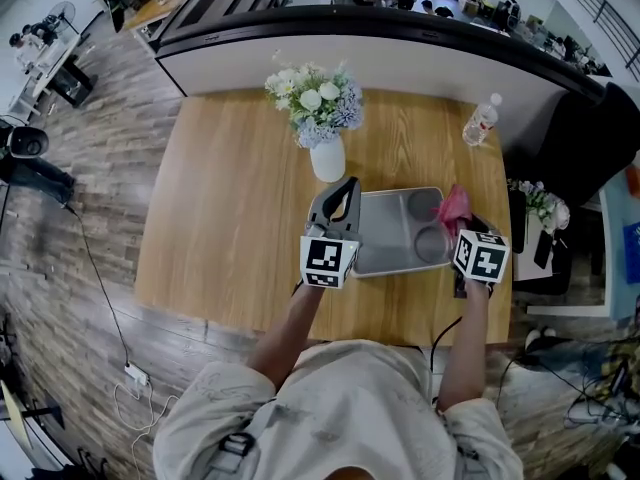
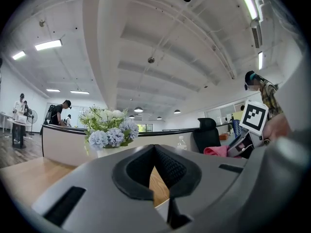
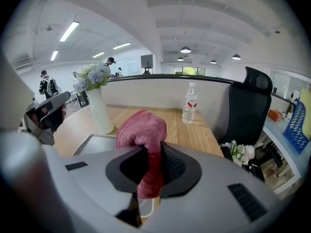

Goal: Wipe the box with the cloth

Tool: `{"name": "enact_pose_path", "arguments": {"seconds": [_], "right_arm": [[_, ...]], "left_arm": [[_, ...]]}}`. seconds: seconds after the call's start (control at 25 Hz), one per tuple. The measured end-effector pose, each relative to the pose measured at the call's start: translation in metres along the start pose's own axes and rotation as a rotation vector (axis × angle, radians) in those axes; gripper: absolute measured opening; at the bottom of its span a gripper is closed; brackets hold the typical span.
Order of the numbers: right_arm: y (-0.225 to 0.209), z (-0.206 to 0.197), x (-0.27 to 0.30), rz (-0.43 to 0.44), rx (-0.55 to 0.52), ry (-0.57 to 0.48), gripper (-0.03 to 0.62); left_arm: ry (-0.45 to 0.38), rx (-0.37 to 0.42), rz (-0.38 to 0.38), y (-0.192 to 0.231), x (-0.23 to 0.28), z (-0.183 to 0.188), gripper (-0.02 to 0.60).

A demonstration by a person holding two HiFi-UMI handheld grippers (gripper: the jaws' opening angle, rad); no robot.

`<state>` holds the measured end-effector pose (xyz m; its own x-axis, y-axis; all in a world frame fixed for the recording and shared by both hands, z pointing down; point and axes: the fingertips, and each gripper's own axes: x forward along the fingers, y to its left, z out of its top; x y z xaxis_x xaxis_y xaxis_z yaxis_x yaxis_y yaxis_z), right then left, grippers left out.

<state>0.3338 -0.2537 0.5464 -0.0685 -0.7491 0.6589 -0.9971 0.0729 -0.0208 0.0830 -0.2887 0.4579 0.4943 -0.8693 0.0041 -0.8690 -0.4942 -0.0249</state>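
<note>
A shallow grey compartment box (image 1: 395,195) lies on the wooden table in front of me. My right gripper (image 1: 458,224) is at the box's right end, shut on a pink cloth (image 1: 452,206) that bunches up above its jaws. In the right gripper view the cloth (image 3: 142,129) hangs down between the jaws of the right gripper (image 3: 153,153), with the box (image 3: 91,142) just beyond. My left gripper (image 1: 341,192) is at the box's left edge. In its own view the left gripper (image 2: 154,149) has its tips touching, with nothing between them.
A white vase of flowers (image 1: 326,154) stands right behind the box's left end. A water bottle (image 1: 481,120) is at the table's far right corner. A black office chair (image 3: 252,106) stands off the table's right edge. A curved counter (image 1: 400,28) runs behind the table.
</note>
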Motion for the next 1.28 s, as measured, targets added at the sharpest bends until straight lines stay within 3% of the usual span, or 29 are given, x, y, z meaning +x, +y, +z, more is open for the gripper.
{"name": "enact_pose_path", "arguments": {"seconds": [0.36, 0.8, 1.28], "right_arm": [[0.013, 0.058, -0.007, 0.026, -0.016, -0.127, 0.064], [0.035, 0.129, -0.040, 0.065, -0.052, -0.370, 0.064], [0.046, 0.163, -0.068, 0.081, -0.068, -0.572, 0.064]], "left_arm": [[-0.004, 0.002, 0.020, 0.017, 0.002, 0.024, 0.011], [-0.035, 0.002, 0.073, 0.046, 0.002, 0.059, 0.011], [-0.061, 0.018, 0.110, 0.060, -0.005, 0.080, 0.009]]}}
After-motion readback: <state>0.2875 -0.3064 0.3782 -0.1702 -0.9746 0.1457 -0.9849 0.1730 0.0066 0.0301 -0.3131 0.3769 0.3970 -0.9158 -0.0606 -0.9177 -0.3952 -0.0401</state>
